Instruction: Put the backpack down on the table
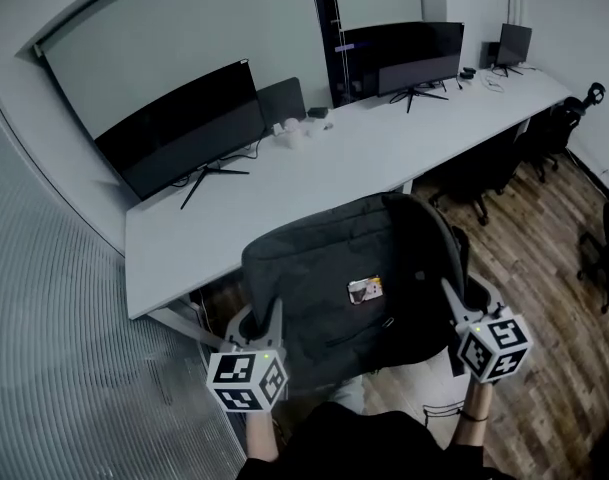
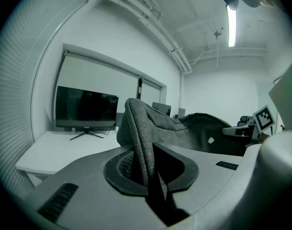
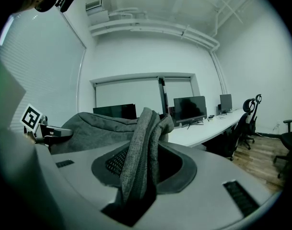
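Note:
A dark grey fabric backpack [image 1: 354, 278] hangs flat between my two grippers, partly over the front edge of the long white table [image 1: 384, 148]. My left gripper [image 1: 267, 320] is shut on the backpack's left edge; in the left gripper view a fold of grey cloth [image 2: 138, 138] is pinched between the pads. My right gripper [image 1: 452, 303] is shut on the backpack's right edge, and the right gripper view shows the fabric [image 3: 143, 147] squeezed in the jaws. A small shiny tag [image 1: 365, 290] sits on the bag's top face.
Two wide monitors [image 1: 189, 128] [image 1: 404, 58] stand along the table's back, with small white items [image 1: 296, 130] between them and a further screen [image 1: 512, 44] at the far end. Black office chairs [image 1: 554, 133] stand on the wooden floor at the right. A ribbed wall runs along the left.

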The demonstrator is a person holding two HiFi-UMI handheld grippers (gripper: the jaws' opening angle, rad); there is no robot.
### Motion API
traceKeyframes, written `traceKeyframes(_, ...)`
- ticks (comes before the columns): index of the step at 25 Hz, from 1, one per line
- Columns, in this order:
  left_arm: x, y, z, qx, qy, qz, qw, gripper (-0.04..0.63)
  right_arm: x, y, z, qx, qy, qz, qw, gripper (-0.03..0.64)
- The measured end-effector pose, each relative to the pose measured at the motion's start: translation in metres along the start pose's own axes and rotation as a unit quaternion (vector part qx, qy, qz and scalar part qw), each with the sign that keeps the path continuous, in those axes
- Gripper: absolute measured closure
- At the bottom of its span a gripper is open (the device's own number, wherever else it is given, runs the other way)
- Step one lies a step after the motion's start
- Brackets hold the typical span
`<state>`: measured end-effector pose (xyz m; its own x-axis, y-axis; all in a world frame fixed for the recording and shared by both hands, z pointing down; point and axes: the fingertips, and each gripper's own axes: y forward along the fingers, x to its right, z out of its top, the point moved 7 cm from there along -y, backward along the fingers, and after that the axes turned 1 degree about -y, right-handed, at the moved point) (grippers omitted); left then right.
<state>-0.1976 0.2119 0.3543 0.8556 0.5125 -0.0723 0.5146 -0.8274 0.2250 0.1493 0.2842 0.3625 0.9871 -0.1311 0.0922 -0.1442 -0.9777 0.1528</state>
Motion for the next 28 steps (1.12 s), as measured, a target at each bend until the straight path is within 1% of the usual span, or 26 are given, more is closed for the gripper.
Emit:
traceKeyframes(11, -0.051, 0.08, 0.024, -0.01, -0.016, -0.01, 0.9998, 0.541, 0.008, 0.088, 0.024, -0.014, -0.004, -0.011, 1.0, 0.495)
traceKeyframes(17, -0.068, 0.11, 0.029, -0.01, -0.02, -0.016, 0.9996, 0.541, 0.014, 0.12, 0.029, -0.015, -0.007, -0.017, 1.0, 0.495)
traceKeyframes(28, -0.09, 0.15, 0.036, -0.015, -0.024, -0.011, 0.9995, 0.541, 0.022, 0.164, 0.036, -0.017, -0.003, -0.015, 1.0, 0.495)
